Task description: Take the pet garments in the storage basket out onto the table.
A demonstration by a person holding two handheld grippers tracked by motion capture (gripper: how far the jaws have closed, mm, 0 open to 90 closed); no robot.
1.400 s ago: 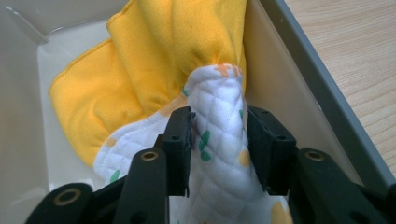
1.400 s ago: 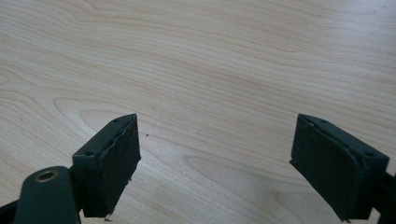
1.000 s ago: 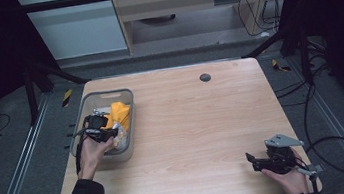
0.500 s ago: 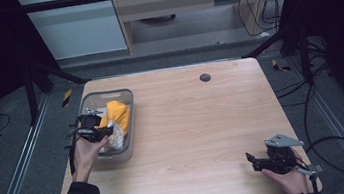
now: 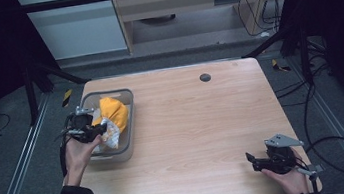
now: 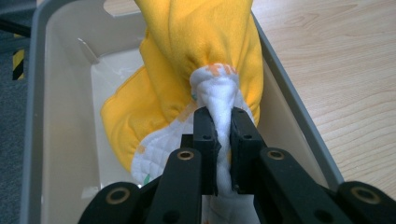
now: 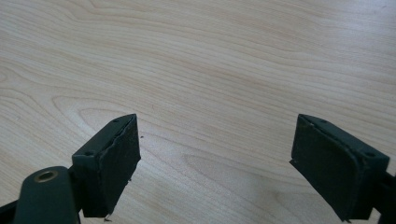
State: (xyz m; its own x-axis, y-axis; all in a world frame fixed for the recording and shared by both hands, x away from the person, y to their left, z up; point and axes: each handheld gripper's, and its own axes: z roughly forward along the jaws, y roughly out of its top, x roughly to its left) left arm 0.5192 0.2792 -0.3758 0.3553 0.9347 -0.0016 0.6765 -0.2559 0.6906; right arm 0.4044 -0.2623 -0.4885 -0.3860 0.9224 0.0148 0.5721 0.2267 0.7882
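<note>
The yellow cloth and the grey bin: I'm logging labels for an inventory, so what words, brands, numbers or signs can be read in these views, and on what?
None can be read.
yellow cloth: orange and green marks on its white quilted side, too partial to tell as letters.
grey bin: no label seen.
table: plain wood grain, no print.

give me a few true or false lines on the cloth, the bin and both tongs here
1. The left tongs pinch the white quilted part of the yellow cloth. True.
2. The cloth lies spread flat on the table. False: it hangs bunched over the grey bin.
3. The right tongs are open with nothing between them. True.
4. The right tongs hold a corner of the cloth. False: they are over bare wood near the table's right front corner.
5. The bin stands on the table's left side. True.
</note>
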